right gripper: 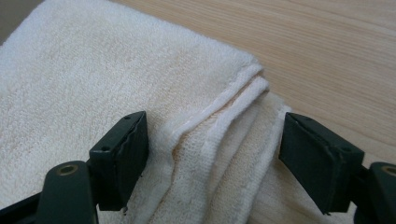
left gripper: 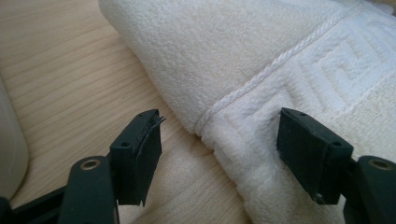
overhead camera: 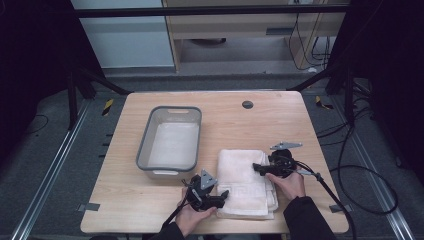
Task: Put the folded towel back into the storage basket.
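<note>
A folded white towel point(overhead camera: 240, 175) lies on the wooden table point(overhead camera: 260, 125), near its front edge and right of centre. My left gripper point(overhead camera: 223, 195) is at the towel's front left corner. In the left gripper view its jaws point(left gripper: 219, 149) stand open, with the towel's point(left gripper: 233, 56) patterned folded edge between them and no pad pressing on it. My right gripper point(overhead camera: 257, 167) rests over the towel's right side. Its jaws point(right gripper: 212, 154) also stand open, and the stacked hems of the towel point(right gripper: 93, 70) run between them.
A grey plastic basin point(overhead camera: 145, 145) stands to the left of the towel, close behind my left gripper. A round black grommet point(overhead camera: 247, 104) sits near the table's far edge. Cables trail from both grippers over the front edge.
</note>
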Motion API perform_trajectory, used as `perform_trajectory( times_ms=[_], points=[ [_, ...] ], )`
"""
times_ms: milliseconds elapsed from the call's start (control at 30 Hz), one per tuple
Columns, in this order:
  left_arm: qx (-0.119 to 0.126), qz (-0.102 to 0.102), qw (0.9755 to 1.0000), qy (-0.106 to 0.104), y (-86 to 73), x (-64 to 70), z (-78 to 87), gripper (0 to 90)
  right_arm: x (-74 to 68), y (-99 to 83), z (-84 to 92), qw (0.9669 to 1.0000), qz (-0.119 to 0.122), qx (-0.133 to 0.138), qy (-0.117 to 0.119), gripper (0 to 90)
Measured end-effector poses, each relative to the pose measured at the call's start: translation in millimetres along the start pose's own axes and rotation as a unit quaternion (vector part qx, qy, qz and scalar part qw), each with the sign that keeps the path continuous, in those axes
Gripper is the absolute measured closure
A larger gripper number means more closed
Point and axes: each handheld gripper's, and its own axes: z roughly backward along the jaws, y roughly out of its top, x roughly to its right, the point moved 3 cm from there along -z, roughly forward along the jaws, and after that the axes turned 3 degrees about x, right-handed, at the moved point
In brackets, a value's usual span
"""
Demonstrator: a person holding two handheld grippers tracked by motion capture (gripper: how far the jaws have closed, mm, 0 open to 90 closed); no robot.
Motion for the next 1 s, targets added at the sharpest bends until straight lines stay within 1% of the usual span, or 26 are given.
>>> perform_trajectory(
  times_ms=[33,167,333,433,467,600,633,733,867,1000],
  points=[
    [-0.002,0.004,1.0,-0.001,-0.1,0.0,-0.5,29.9,0.0,-0.5,-0.8,1.0,-0.001,-0.002,-0.001,24.0],
    [-0.005,0.01,0.9999,-0.006,-0.3,-1.1,-1.8,29.9,0.9,-1.1,-2.5,0.9999,-0.007,-0.007,0.001,24.1],
    [-0.012,0.016,0.9997,-0.013,-0.7,-1.0,-3.5,31.8,4.5,-3.9,-4.2,0.999,-0.037,-0.009,0.021,24.7],
    [-0.013,0.021,0.9995,-0.02,-0.8,-0.6,-4.5,34.9,5.4,-4.3,-5.8,0.9989,-0.039,-0.012,0.024,25.3],
    [-0.014,0.023,0.9993,-0.024,-0.8,-0.7,-4.9,35.7,5.4,-4.3,-6.0,0.999,-0.037,-0.012,0.025,26.2],
    [-0.016,0.026,0.9988,-0.037,-0.8,-0.9,-5.5,40.5,4.3,-4.3,-5.7,0.9985,-0.039,-0.014,0.034,32.5],
    [-0.015,0.027,0.9986,-0.041,-0.8,-0.7,-5.8,42.4,3.9,-4.2,-5.6,0.9984,-0.041,-0.015,0.037,35.5],
    [-0.015,0.029,0.9982,-0.051,-0.9,-0.6,-5.6,47.3,2.8,-3.9,-5.2,0.9971,-0.054,-0.021,0.05,43.5],
    [-0.016,0.027,0.9977,-0.06,-0.8,0.1,-5.0,53.4,2.4,-3.2,-4.8,0.9954,-0.065,-0.025,0.065,51.7],
    [-0.015,0.035,0.9968,-0.071,-0.7,0.9,-4.7,59.7,2.0,-2.3,-3.6,0.9944,-0.066,-0.026,0.079,60.9]
  ],
)
